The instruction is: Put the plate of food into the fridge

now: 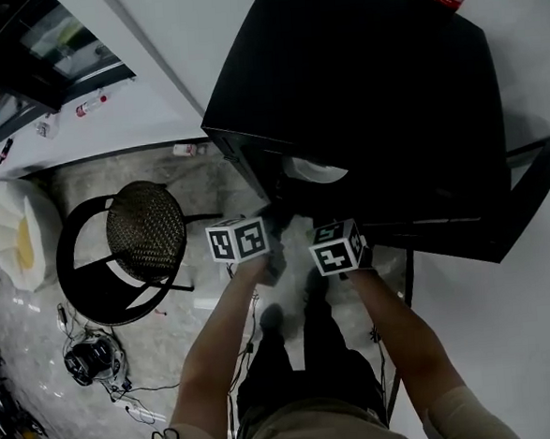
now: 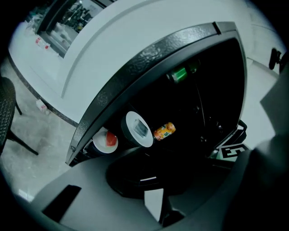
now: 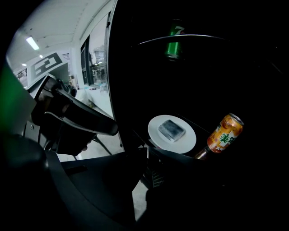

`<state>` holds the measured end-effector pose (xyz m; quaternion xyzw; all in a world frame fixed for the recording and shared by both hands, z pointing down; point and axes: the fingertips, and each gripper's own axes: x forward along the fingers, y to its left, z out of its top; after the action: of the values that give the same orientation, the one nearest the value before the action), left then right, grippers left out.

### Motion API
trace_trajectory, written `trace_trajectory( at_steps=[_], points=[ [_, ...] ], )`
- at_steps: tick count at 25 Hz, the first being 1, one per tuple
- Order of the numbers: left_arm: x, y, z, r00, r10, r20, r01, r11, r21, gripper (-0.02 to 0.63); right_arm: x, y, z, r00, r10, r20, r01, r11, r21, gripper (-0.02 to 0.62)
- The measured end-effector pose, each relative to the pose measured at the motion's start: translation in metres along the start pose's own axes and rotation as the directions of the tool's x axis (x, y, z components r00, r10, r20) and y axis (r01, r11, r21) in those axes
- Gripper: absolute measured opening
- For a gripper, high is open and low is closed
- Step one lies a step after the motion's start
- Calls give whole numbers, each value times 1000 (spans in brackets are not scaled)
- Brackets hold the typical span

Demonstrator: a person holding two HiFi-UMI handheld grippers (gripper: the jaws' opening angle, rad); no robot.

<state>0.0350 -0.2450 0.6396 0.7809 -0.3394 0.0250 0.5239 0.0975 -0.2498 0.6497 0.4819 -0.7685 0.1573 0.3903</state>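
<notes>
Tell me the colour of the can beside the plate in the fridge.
Orange; the can shows best in the right gripper view.

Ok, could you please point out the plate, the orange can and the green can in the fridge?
plate (image 3: 172, 148), right gripper view, bare white near edge.
orange can (image 3: 226, 133), right gripper view, printed side.
green can (image 3: 174, 45), right gripper view, side wall.

Dark fridge shelf (image 3: 204, 127) bears a white plate (image 3: 171, 134) of food; an orange can (image 3: 226, 133) sits just beside it
</notes>
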Motion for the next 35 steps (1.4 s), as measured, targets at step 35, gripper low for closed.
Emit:
trace_trajectory(
  at_steps=[35],
  points=[
    [-126,-84,31,999,27,41,-44,859,511,11,-125,91,57,917,334,218,-397,814,425,25]
  ],
)
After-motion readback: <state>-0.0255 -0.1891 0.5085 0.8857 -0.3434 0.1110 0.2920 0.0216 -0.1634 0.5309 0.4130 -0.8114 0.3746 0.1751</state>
